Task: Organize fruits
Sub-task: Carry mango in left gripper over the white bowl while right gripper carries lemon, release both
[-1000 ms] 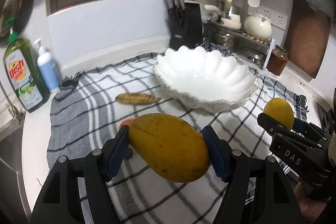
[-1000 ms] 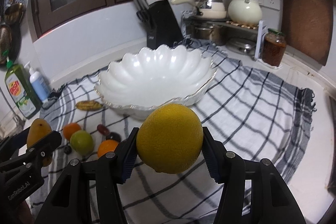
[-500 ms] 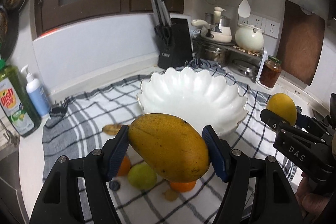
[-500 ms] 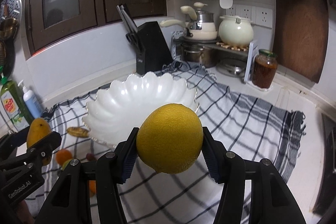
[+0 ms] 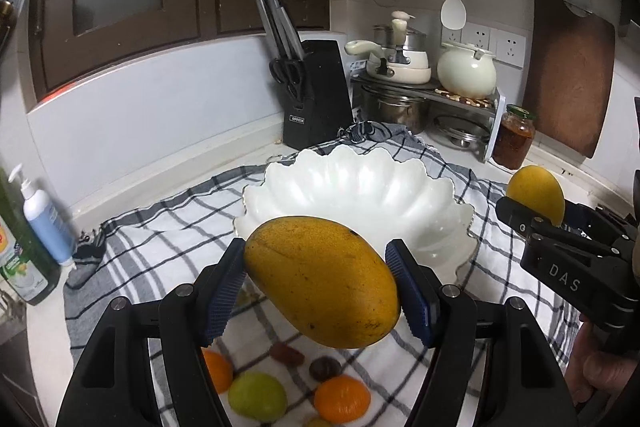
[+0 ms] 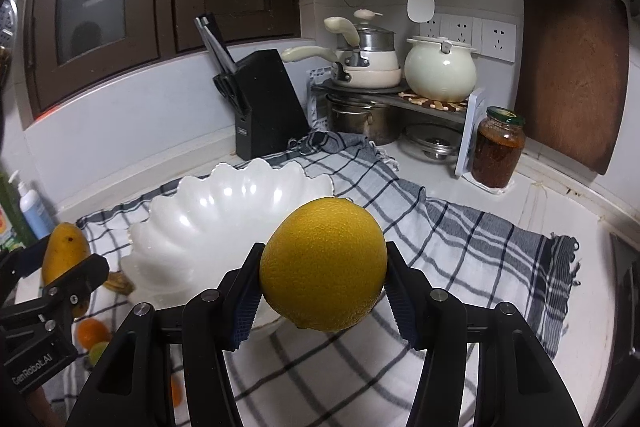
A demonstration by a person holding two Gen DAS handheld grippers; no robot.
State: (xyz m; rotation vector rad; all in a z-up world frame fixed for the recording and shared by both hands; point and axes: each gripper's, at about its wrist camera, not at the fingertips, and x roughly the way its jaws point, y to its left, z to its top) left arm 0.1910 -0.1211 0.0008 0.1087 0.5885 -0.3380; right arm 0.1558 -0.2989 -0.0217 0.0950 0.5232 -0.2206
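My left gripper [image 5: 320, 285] is shut on a yellow mango [image 5: 322, 281], held in the air in front of the empty white scalloped bowl [image 5: 360, 187]. A round yellow citrus fruit [image 6: 324, 265] sits between the pads of my right gripper [image 6: 322, 291], which is shut on it to the right of the bowl [image 6: 224, 211]. Each gripper shows at the edge of the other's view, with the mango [image 6: 64, 253] and the citrus [image 5: 536, 193]. Below the mango, two oranges [image 5: 342, 397], a green fruit [image 5: 258, 395] and small dark fruits [image 5: 324, 367] lie on the checked cloth [image 5: 160, 239].
A black knife block [image 5: 316, 99], a pot rack [image 5: 424, 95], a sauce jar [image 6: 496, 151] and a wooden board [image 6: 572, 67] line the back wall. Soap bottles [image 5: 40, 219] stand at the left. A small banana [image 6: 118, 283] lies left of the bowl. A hand [image 5: 600, 375] holds the right gripper.
Both grippers have risen and drawn back from the bowl, each with its fruit still held. The loose fruits on the cloth have come into the left wrist view.
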